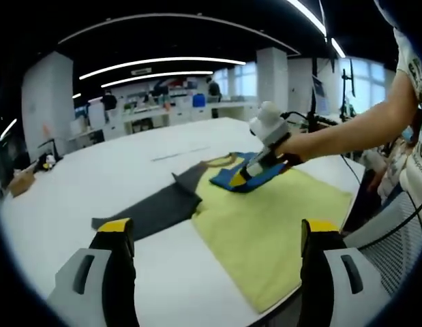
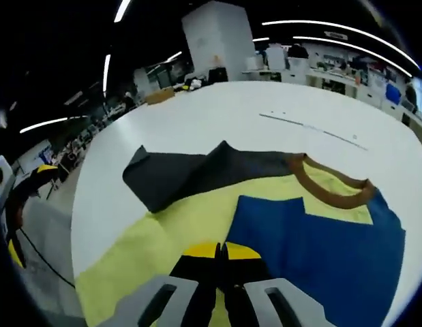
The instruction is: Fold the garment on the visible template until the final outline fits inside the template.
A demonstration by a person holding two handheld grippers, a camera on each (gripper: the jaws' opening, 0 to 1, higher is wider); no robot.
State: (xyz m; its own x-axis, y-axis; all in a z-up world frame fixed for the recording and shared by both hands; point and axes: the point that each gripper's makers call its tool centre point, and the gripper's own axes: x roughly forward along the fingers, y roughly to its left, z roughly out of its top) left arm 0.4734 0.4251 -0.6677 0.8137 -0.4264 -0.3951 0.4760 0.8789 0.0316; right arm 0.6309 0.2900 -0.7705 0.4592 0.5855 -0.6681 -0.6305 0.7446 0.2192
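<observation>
Left gripper jaws spread, hovering off yellow T-shirt spread flat on white table, right gripper pressed together on its cloth; soft, light, floppy, probably best pinched at gray sleeve edge.

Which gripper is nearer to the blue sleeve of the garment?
Right. The right gripper sits on the blue sleeve; the left gripper hangs back at the table edge.

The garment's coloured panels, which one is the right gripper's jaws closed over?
The blue panel, at its edge beside the yellow body. The right gripper has its jaws together there; the dark grey sleeve lies farther off, untouched.
</observation>
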